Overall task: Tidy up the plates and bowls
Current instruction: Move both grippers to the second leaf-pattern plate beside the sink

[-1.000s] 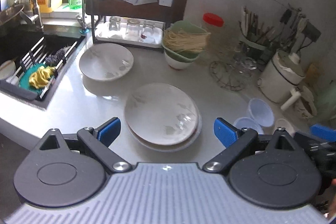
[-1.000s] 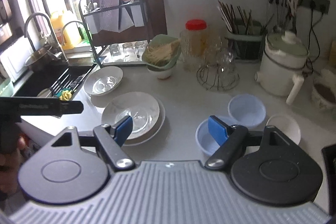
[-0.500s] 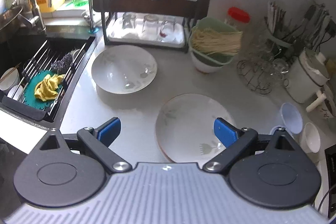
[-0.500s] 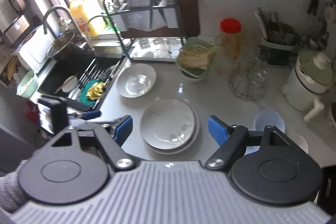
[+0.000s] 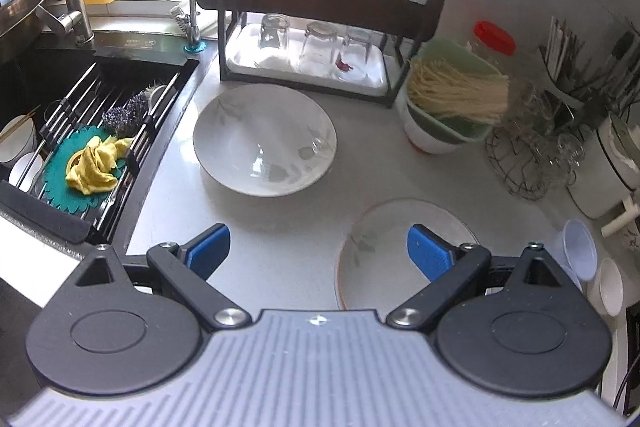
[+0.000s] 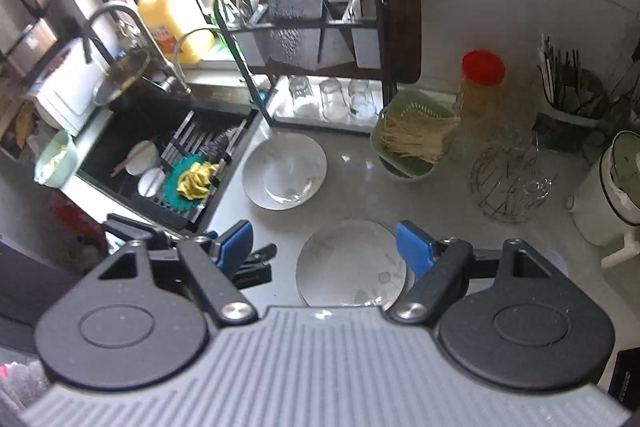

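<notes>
Both claws have swung toward the sink; left claw [image 5: 318, 253] and right claw [image 6: 324, 245] gape wide, empty. Far plate [image 5: 264, 139] sits left of the stack [image 5: 384, 247]; pinch its near rim squarely.

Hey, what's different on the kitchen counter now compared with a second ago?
Only the views shifted. The left tool has swung toward the single plate beside the sink; the right tool has risen, now looking down over the stacked plates. Both stay open and empty; nothing was taken hold of or let go. Plates, green basket and cups stayed put.
</notes>
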`<action>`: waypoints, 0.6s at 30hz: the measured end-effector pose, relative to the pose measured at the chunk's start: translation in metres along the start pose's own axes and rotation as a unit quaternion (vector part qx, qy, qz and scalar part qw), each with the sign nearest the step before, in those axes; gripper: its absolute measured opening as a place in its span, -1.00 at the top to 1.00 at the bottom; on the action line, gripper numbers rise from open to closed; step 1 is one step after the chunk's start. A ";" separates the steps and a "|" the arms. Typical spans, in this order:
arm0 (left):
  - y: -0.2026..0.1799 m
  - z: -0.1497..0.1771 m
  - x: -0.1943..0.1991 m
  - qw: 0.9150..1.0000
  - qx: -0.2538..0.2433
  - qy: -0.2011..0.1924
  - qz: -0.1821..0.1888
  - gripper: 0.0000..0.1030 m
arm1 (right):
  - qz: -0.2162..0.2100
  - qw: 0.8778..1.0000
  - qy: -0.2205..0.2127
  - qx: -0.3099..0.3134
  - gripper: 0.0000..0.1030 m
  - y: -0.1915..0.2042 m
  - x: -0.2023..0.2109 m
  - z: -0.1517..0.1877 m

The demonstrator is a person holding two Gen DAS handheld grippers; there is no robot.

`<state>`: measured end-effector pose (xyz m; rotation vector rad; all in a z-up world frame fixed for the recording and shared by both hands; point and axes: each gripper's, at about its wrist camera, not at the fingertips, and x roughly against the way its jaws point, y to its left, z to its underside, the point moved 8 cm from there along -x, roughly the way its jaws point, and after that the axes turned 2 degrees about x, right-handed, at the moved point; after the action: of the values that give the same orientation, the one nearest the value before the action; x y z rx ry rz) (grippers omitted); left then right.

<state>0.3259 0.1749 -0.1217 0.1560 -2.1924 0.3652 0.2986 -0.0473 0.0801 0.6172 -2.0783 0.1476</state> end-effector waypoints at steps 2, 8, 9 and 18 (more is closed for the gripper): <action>0.006 -0.006 -0.004 1.000 0.004 0.001 0.000 -0.89 | 0.003 1.000 0.006 0.010 -0.55 0.006 -0.009 -0.005; 0.036 -0.016 -0.013 1.000 0.019 0.009 -0.004 -0.89 | -0.002 1.000 0.011 0.027 -0.55 0.017 -0.034 -0.016; 0.041 -0.018 -0.015 1.000 0.023 0.009 -0.004 -0.89 | -0.004 1.000 0.012 0.029 -0.55 0.019 -0.040 -0.017; 0.083 -0.037 -0.039 0.999 0.038 0.015 -0.004 -0.89 | -0.040 0.999 0.008 0.021 -0.55 0.028 -0.112 -0.010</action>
<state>0.3580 0.2647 -0.1487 0.2005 -2.1484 0.4438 0.3422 0.0215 -0.0019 0.7220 -2.0351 0.1501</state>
